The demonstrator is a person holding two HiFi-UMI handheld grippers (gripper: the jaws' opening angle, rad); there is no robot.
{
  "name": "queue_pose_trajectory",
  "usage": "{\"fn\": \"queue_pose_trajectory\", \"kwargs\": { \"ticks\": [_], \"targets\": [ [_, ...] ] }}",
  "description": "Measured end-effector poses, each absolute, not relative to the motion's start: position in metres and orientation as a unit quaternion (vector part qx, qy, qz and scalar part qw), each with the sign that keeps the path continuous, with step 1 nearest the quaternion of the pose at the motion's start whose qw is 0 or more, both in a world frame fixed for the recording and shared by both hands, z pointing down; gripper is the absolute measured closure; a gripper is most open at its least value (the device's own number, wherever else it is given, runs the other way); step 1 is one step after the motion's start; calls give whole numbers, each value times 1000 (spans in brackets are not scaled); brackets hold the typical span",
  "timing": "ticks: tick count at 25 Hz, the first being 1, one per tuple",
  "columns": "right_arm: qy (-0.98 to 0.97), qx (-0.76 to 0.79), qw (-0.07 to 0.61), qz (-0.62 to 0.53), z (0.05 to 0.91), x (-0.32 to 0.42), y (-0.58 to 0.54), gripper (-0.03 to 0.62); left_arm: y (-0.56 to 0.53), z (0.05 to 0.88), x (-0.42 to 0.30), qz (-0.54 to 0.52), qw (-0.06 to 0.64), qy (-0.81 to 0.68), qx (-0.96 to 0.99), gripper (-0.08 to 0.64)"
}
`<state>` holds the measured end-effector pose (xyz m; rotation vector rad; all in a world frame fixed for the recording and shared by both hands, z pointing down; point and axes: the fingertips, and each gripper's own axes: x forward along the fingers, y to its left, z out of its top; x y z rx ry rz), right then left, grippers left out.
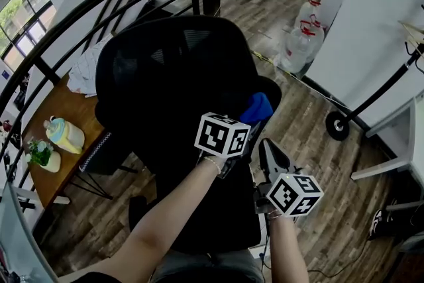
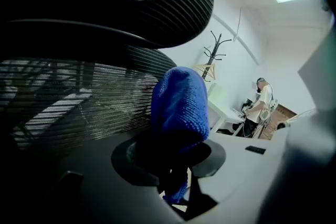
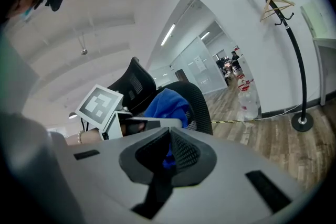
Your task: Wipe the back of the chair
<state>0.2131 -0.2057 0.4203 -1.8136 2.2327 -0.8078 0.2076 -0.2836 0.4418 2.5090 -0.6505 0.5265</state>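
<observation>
- My left gripper (image 1: 249, 124) (image 2: 173, 157) has its jaws clamped on a folded blue microfibre cloth (image 1: 257, 107) (image 2: 178, 107). The cloth stands up out of the jaws as a rounded wad.
- The cloth sits just beside the ribbed mesh of the black mesh-backed office chair (image 1: 172, 69) (image 2: 79, 97), at the right edge of the chair's back. In the head view it lies between the back and the rounded black armrest (image 1: 271, 91).
- My right gripper (image 1: 267, 146) (image 3: 169, 131) is held just below and to the right of the left one. Its jaws point up towards the cloth and are brought together at the tips, with nothing gripped.
- A sliver of blue shows in the gap lower down between the right jaws. It is probably the cloth (image 3: 167, 105) beyond them, but the right gripper view is too dim there for me to be sure.
- The chair stands on a grey-brown wood-plank floor (image 1: 311, 122), with a curved black metal railing (image 1: 79, 10) behind it.
- To the left is a brown wooden table (image 1: 63, 109) with a pastel lidded cup (image 1: 64, 134) and a small green potted plant (image 1: 40, 152) on it.
- Large clear water bottles with red caps (image 1: 301, 43) stand by the white wall.
- A black coat stand (image 3: 286, 23) rises on the right in the right gripper view.
</observation>
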Motion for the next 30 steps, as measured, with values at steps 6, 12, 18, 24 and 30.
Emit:
{"fn": "queue_pose_trajectory", "kwargs": {
  "ticks": [6, 12, 18, 24, 30],
  "targets": [
    [757, -588, 77, -274, 421, 189, -214, 563, -293, 440, 164, 175, 245, -282, 911, 442],
    [775, -556, 79, -289, 422, 149, -222, 563, -296, 440, 114, 148, 264, -326, 896, 442],
    [801, -522, 59, -287, 419, 108, -233, 563, -306, 445, 50, 128, 279, -368, 878, 442],
    [824, -488, 40, -285, 417, 69, -241, 563, -309, 444, -3, 105, 288, -406, 861, 442],
    [848, -449, 20, -279, 415, 25, -245, 563, -311, 443, -52, 88, 294, -446, 841, 442]
  ]
}}
